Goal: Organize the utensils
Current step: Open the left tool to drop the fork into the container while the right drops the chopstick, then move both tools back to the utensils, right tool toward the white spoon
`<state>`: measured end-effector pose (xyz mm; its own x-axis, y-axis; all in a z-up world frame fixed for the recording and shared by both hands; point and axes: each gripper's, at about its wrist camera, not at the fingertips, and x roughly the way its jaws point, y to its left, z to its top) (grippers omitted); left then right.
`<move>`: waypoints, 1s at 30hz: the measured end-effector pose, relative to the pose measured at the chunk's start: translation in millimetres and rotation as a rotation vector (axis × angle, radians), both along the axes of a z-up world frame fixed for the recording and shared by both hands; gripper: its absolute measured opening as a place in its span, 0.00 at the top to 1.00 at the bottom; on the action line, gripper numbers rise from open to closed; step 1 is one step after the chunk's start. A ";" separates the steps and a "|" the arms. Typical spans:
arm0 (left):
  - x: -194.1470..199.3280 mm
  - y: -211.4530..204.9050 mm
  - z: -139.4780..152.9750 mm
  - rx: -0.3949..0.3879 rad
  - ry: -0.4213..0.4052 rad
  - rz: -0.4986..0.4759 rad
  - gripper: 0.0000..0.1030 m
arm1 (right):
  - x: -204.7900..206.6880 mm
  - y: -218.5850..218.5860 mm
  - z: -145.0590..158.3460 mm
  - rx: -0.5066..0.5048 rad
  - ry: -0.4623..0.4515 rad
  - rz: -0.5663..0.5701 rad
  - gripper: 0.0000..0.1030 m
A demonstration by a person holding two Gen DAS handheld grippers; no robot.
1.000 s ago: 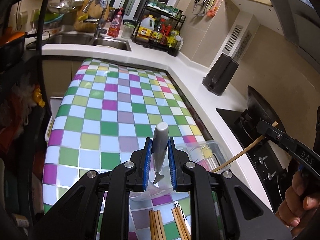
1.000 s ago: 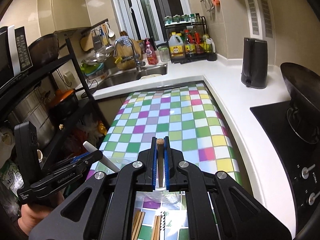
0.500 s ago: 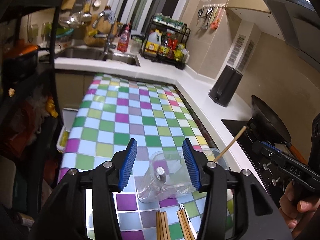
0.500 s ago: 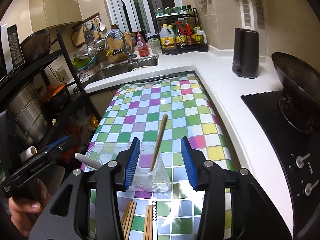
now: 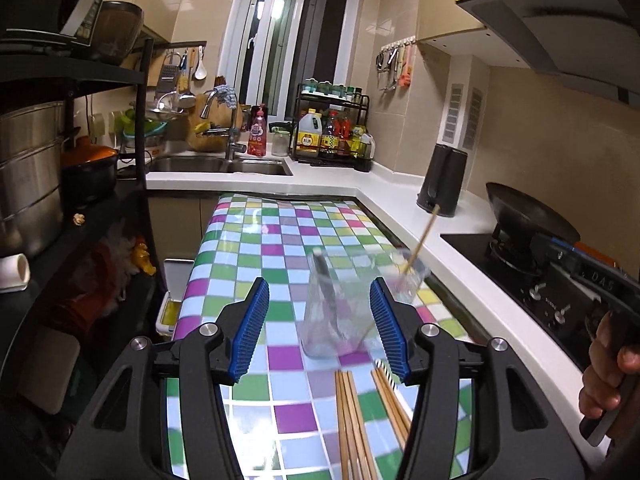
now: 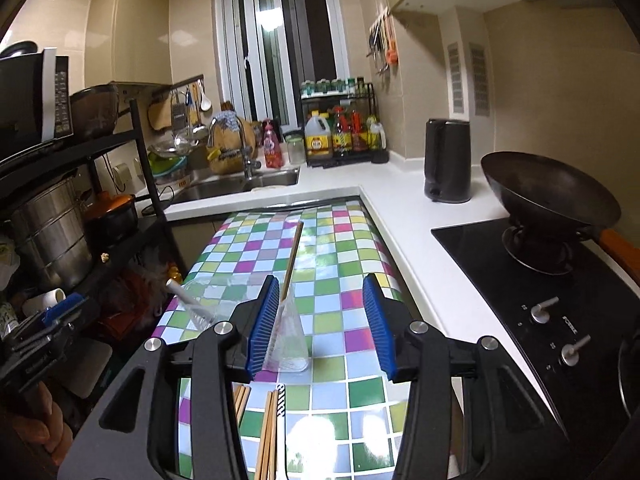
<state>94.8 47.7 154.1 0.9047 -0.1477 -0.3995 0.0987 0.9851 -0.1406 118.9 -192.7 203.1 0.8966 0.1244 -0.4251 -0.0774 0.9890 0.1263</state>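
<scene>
Left gripper (image 5: 320,330) jaws just opened, empty; right gripper (image 6: 320,326) likewise.

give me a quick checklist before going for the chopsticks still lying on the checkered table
1. Left gripper empty: ok, its jaws have just been opening and nothing is held.
2. Right gripper empty: ok, its jaws have just opened and nothing is held.
3. Grey-handled utensil resting in the left clear cup: ok.
4. Wooden stick standing in the right clear cup: ok, leaning on the rim.
5. Both cups upright: ok.
6. Loose chopsticks on the table reachable: ok, they lie apart from the cups, near both grippers.
</scene>
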 end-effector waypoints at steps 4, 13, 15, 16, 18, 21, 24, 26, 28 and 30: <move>-22.7 -11.0 -27.6 0.031 0.000 -0.016 0.45 | -30.4 4.1 -24.8 0.000 -0.004 -0.008 0.56; -57.4 -26.3 -84.8 0.073 0.076 -0.014 0.44 | -72.3 15.6 -98.4 -0.008 0.058 0.030 0.59; -61.6 -28.1 -92.2 0.069 0.099 -0.029 0.44 | -79.7 18.5 -111.5 -0.016 0.072 0.049 0.59; -63.9 -28.5 -93.2 0.079 0.099 -0.030 0.44 | -82.1 20.1 -118.5 -0.014 0.087 0.055 0.59; -70.4 -29.3 -94.3 0.084 0.096 -0.044 0.44 | -84.8 19.6 -129.7 0.002 0.112 0.052 0.59; -77.6 -28.1 -98.9 0.076 0.107 -0.057 0.45 | -85.8 18.2 -146.3 0.014 0.153 0.037 0.59; -83.7 -28.2 -107.4 0.076 0.125 -0.059 0.52 | -87.6 19.0 -156.8 0.016 0.169 0.047 0.59; -87.2 -28.5 -112.6 0.078 0.135 -0.054 0.58 | -88.2 18.1 -161.2 0.024 0.173 0.051 0.59; -87.9 -28.1 -117.0 0.070 0.145 -0.052 0.64 | -88.4 17.3 -164.2 0.035 0.175 0.053 0.59; -84.8 -28.4 -121.0 0.069 0.161 -0.050 0.70 | -88.1 16.8 -167.7 0.046 0.180 0.062 0.61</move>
<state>10.0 19.3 33.1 0.8203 -0.1583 -0.5496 0.1295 0.9874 -0.0912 30.8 -175.9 35.3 0.7963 0.2006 -0.5706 -0.1104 0.9758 0.1889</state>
